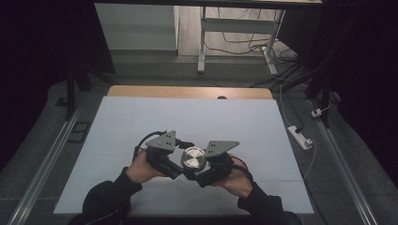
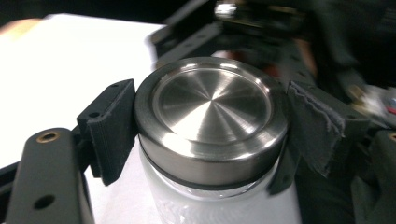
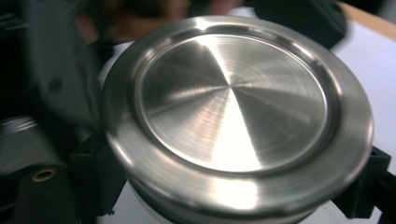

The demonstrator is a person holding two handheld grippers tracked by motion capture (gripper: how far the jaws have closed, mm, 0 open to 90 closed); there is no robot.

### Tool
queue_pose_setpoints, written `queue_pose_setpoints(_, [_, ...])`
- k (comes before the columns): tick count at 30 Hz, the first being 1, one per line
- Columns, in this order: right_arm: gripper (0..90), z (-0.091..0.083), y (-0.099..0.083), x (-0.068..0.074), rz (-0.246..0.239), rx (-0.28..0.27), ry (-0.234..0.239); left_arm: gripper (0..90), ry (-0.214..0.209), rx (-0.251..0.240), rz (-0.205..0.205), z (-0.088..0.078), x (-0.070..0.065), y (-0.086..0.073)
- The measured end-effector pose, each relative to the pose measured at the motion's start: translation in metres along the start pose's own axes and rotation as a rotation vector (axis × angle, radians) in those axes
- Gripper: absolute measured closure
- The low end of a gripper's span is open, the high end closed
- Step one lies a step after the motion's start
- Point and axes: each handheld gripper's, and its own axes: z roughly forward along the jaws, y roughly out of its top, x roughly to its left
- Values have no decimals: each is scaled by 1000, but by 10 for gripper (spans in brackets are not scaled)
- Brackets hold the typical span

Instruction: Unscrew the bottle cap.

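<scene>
**Fingers clamped on a steel-lidded jar from both sides**

The fingers (image 2: 109, 130) of the left gripper (image 2: 210, 126) are pressed against the rim of a brushed steel lid (image 2: 211, 105), one dark pad on each side of it, so the lid is gripped. The fingers (image 3: 93, 172) of the right gripper (image 3: 233, 186) are set lower, against the neck just under the lid's overhang, and are closed on the jar (image 2: 210, 205). The jar's body is seen as white or frosted below a dark sealing ring; its contents cannot be made out.

In the high view, the jar (image 1: 194, 158) is held upright between the two grippers, near the middle of the front half of a pale grey surface (image 1: 141, 122). Whether its base rests on the surface or is held just above it cannot be told. The left gripper (image 1: 171, 157) is brought in from the left and the right gripper (image 1: 211, 161) from the right, each carried by a hand in a dark sleeve, with a grey three-cornered plate on top of each.

A wooden edge is seen along the far side of the surface. Beyond it, table legs and loose cables lie on the floor, and a white power strip (image 1: 300, 137) lies to the right of the surface.
</scene>
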Motion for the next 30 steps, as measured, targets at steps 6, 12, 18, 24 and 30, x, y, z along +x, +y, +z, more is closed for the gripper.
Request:
queue_pose_setpoints(6, [143,-1,-2,-4,45,-9,-106,74,-17,-20,-70,2,6,6])
queue_pose_setpoints(12, [142,-2,1,0,0,-9,31,71,-196,-55,-10,-20,20,2])
queue_pose_setpoints(18, [142,3,2,12,-67,2,147,147,-281,45,117,-16,13,-1])
queue_pose_setpoints(24, [143,2,3,13,-90,6,142,203,-238,44,117,-15,8,2])
queue_pose_setpoints(30, [142,0,1,3,-10,11,6,205,-57,29,15,-2,4,3])
